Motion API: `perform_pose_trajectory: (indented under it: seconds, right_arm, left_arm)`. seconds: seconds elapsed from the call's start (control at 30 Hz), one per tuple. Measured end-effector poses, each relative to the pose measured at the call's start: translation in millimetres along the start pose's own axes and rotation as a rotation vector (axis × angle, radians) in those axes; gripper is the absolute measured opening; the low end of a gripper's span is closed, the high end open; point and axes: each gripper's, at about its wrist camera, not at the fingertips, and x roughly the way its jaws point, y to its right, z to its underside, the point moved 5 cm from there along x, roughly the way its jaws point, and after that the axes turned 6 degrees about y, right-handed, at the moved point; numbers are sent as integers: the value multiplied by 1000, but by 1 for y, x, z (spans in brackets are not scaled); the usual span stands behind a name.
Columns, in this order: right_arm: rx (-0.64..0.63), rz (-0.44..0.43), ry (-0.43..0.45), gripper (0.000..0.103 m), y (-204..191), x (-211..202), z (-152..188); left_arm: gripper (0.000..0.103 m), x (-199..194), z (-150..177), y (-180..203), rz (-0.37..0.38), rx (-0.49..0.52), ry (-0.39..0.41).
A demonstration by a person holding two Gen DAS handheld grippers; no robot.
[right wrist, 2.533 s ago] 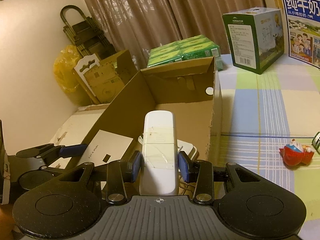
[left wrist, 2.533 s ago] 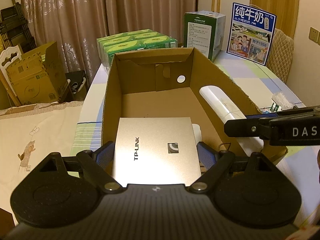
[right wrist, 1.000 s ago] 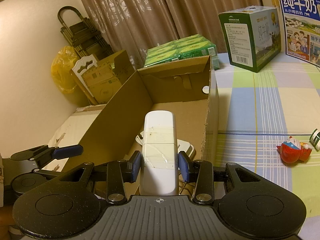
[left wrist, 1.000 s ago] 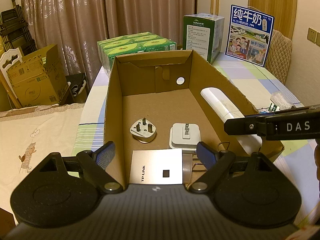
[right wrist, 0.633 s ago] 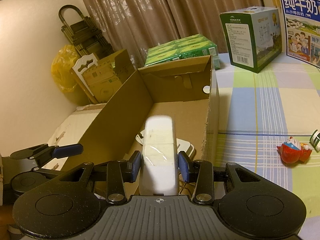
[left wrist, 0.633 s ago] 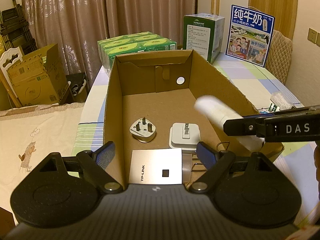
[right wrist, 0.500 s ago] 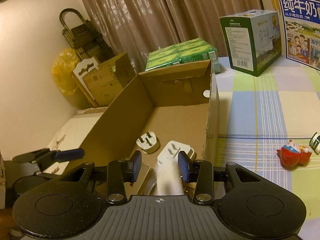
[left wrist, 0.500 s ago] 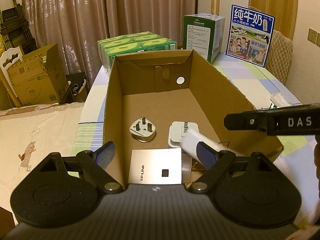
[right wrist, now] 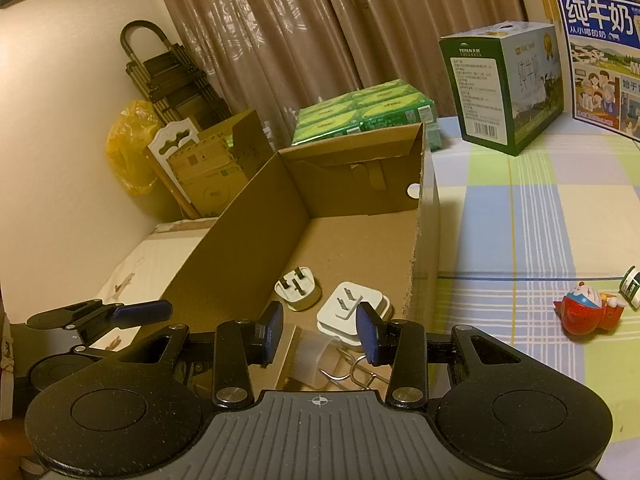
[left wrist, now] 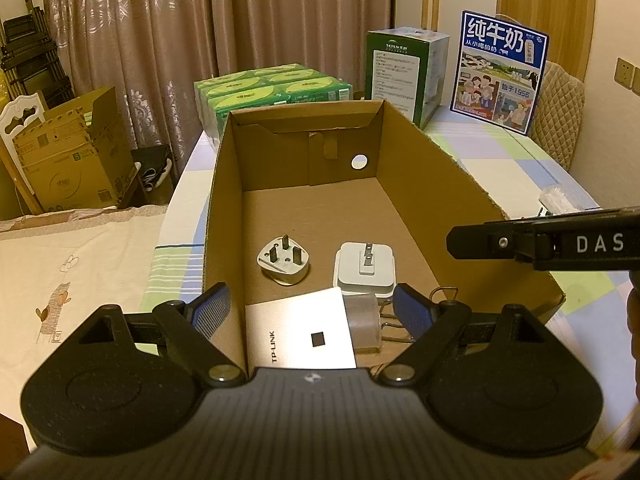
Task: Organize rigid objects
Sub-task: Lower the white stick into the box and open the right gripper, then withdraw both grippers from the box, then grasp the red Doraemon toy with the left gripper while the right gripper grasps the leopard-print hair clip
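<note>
Inside — two plugs (left wrist: pixel 283 261), one router (left wrist: pixel 304 336).

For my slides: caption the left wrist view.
Open left gripper over a cardboard box holding two plugs and a TP-LINK panel.

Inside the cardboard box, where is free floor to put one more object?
The far half of the cardboard box is bare, from the round plug and square adapter to the far wall. The near end is crowded: TP-LINK device, clear cap, wire clips.

Patterned brown curtains (left wrist: pixel 224 36), cream wall (right wrist: pixel 52 120), warm dim light.
</note>
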Motion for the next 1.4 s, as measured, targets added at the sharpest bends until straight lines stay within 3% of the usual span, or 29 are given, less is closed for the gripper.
perform_pose_trajectory:
  seconds: [0.37, 0.63, 0.9, 1.07, 1.27, 1.4]
  right_arm:
    - [1, -13, 63, 37, 6, -15, -8]
    - [-8, 27, 157, 37, 32, -51, -16]
    - [35, 197, 215, 37, 107, -116, -17]
    - [111, 318, 221, 38, 169, -167, 0]
    - [152, 432, 211, 38, 225, -220, 30]
    - [186, 477, 205, 44, 252, -241, 43]
  left_arm:
    - [86, -7, -7, 10, 9, -1, 25]
    - [86, -23, -17, 32, 32, 13, 65]
    - [86, -41, -33, 90, 127, 39, 119]
    - [86, -42, -39, 143, 212, 62, 141]
    - [86, -22, -32, 209, 292, 98, 123]
    - [86, 0, -20, 241, 290, 124, 104]
